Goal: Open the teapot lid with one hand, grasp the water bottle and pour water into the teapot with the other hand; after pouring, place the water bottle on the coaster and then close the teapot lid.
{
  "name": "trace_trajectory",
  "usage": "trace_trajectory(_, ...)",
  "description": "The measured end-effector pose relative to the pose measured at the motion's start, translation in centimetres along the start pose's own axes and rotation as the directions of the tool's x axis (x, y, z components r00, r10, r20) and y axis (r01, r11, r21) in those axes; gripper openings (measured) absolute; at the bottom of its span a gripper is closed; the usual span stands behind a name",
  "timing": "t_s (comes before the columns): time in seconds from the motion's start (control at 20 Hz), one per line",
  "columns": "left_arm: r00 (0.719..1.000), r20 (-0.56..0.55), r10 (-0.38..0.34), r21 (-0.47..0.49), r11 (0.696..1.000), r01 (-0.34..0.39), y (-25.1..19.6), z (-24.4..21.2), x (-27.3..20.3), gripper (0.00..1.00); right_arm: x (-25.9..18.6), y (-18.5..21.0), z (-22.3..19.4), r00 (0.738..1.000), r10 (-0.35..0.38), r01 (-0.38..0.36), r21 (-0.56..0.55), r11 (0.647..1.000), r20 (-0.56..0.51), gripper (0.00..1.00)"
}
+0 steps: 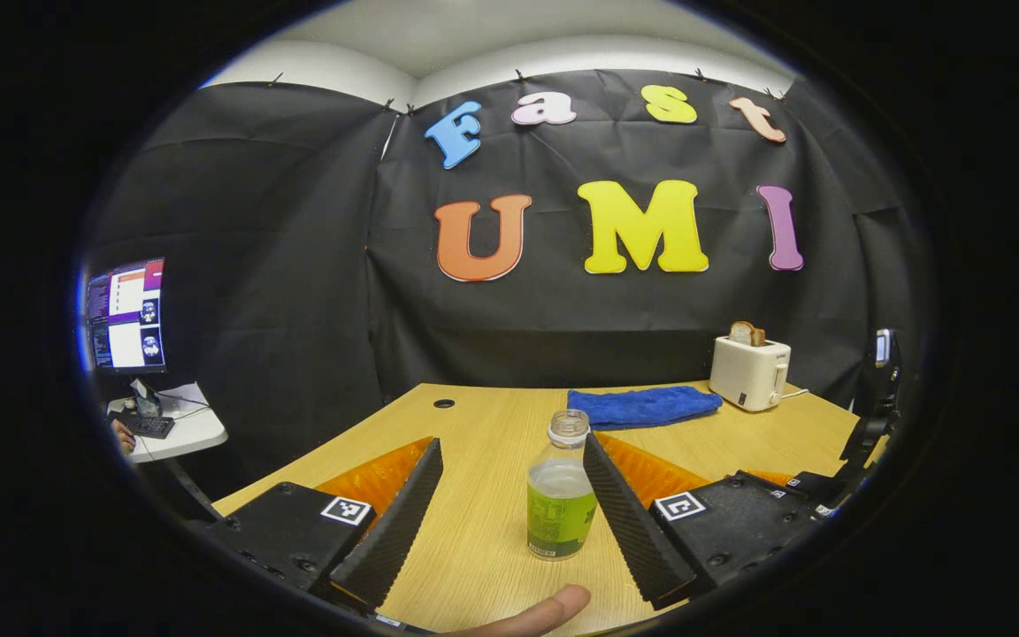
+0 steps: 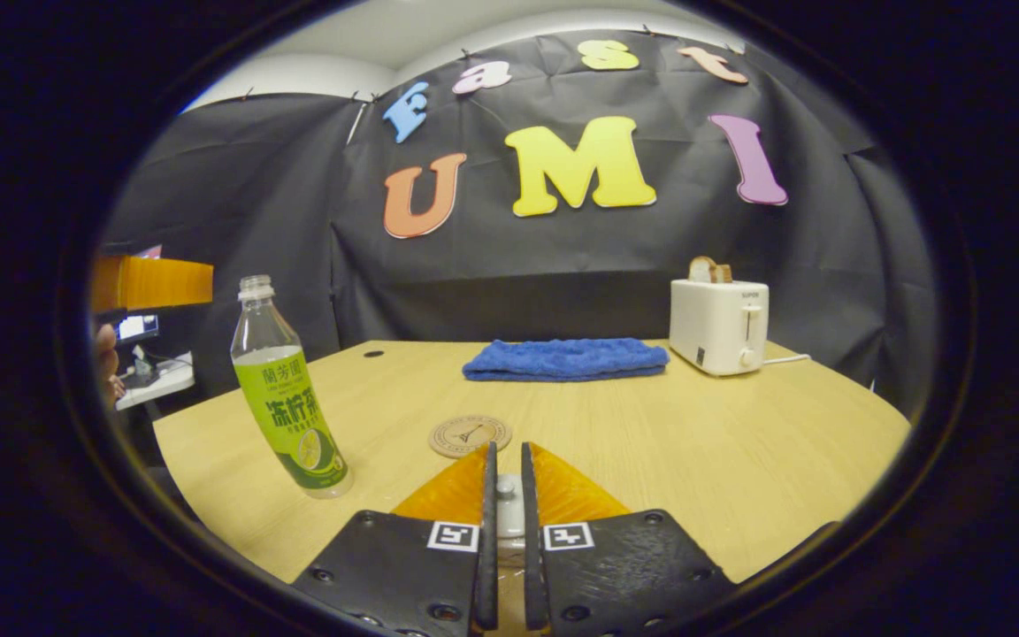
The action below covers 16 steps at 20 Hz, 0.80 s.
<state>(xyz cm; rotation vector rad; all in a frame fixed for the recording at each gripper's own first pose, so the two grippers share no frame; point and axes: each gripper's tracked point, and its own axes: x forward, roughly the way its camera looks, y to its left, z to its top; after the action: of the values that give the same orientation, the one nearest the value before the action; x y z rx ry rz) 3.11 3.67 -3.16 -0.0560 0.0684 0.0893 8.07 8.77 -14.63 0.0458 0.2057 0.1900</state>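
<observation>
Monitor (image 1: 126, 314): far left in the left gripper view, on a side desk (image 1: 182, 429) with a keyboard; a hand rests there.
Left gripper (image 1: 509, 495): fingers spread wide, one either side of the water bottle, neither visibly pressing on it; the right-hand finger sits just beside the bottle's shoulder.
Water bottle (image 1: 560, 491): upright on the table (image 1: 474, 531), cap off, partly filled, green label; in the right gripper view it stands at the left (image 2: 284, 389), well apart from the coaster.
Fingertip (image 1: 540, 612): a person's finger at the bottom edge of the left gripper view.
Coaster (image 2: 470, 435): round, flat on the table, just beyond the right gripper's tips.
Right gripper (image 2: 505, 495): fingers drawn nearly together on a small pale knob between them, likely the teapot lid; the teapot's body cannot be made out.
Blue towel (image 2: 565, 359): folded, at the table's back.
Toaster (image 2: 719, 326): right rear, bread in the slot.
Risk, bottle: uncapped, so an off-centre squeeze by the nearer finger could tip it and spill.
Risk, lid: the hold looks slight; a slip would drop it on the pot.
View difference: the right gripper view gives the coaster and the knob; the left gripper view gives the monitor and the bottle between the fingers.
</observation>
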Motion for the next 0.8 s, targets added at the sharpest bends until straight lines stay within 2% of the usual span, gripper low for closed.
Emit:
trace_trajectory(0.05, 1.0, -0.002, -0.006, 0.0, 1.0, 0.006, -0.2, 0.0, 0.1, 1.0, 0.3, 0.2, 0.3, 1.0, 0.002, -0.002, 0.009, 1.0, 0.01, 0.01)
trace_trajectory(0.15, 1.0, -0.005, -0.015, 0.002, 1.0, 0.015, -0.3, -0.1, 0.1, 1.0, 0.3, 0.0, 0.1, 1.0, 0.0, -0.001, 0.016, 1.0, 0.015, 0.01)
trace_trajectory(0.3, 0.999, -0.015, -0.035, 0.005, 0.999, 0.035, -0.5, -0.4, 0.2, 1.0, -0.7, -0.2, 2.3, 0.997, -0.004, 0.004, 0.006, 1.0, 0.077, 0.01)
trace_trajectory(0.45, 0.998, -0.029, -0.055, -0.028, 0.998, 0.054, -0.9, -0.7, 0.4, 1.0, -2.7, -1.1, 5.2, 0.988, -0.037, 0.041, -0.027, 0.999, 0.147, 0.01)
trace_trajectory(0.65, 0.994, -0.043, -0.105, -0.059, 0.993, 0.102, -1.8, -1.0, 0.4, 1.0, -5.8, -2.9, 7.8, 0.983, -0.074, 0.079, -0.024, 0.997, 0.167, 0.01)
trace_trajectory(0.8, 0.992, -0.049, -0.113, -0.051, 0.993, 0.11, -2.1, -1.3, 0.6, 1.0, -7.7, -4.8, 10.0, 0.972, -0.109, 0.114, -0.012, 0.993, 0.206, 0.01)
